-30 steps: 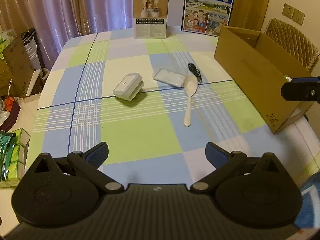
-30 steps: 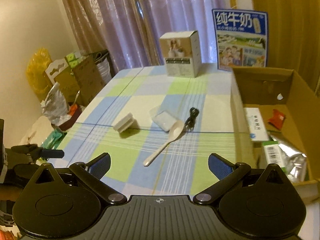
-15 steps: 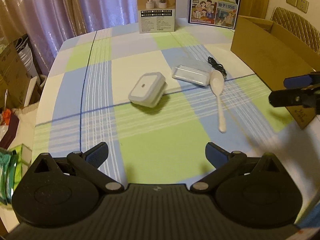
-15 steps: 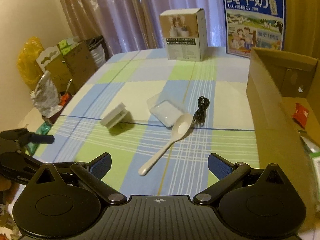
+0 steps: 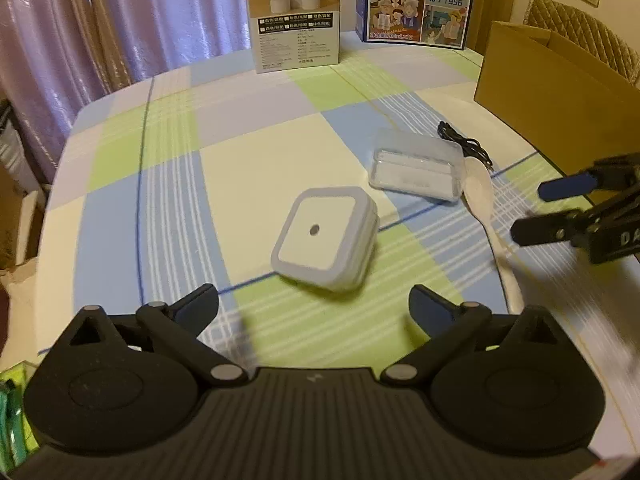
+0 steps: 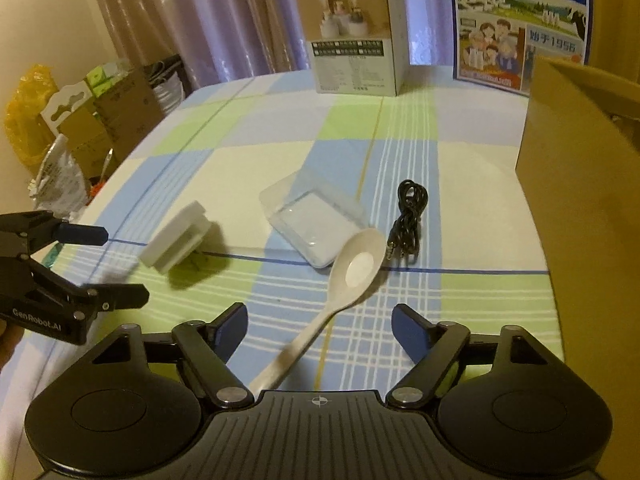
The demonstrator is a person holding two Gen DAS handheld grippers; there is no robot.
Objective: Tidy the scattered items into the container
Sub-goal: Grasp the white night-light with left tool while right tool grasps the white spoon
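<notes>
Left gripper (image 5: 314, 306) apart, night light (image 5: 326, 236) dead ahead. Right gripper (image 6: 320, 326) apart, straddling spoon (image 6: 340, 292) handle, handle pointing toward it.

Cloth (image 5: 256, 168) bare on the left half and along the near edge; open room there.

Night light (image 5: 326, 236) stands alone, tilted, with free cloth all round; left gripper (image 5: 314, 306) is spread just short of it, nothing between.

Clear box (image 6: 314, 224), spoon (image 6: 352, 276) and cable (image 6: 408, 220) crowd together: spoon bowl touches the box corner, cable just beside the bowl. Spoon handle lies free, pointing into the spread right gripper (image 6: 320, 330).

Carton (image 6: 580, 184) wall blocks the right side. Two boxes (image 5: 296, 16) (image 5: 416, 0) close the far edge.
</notes>
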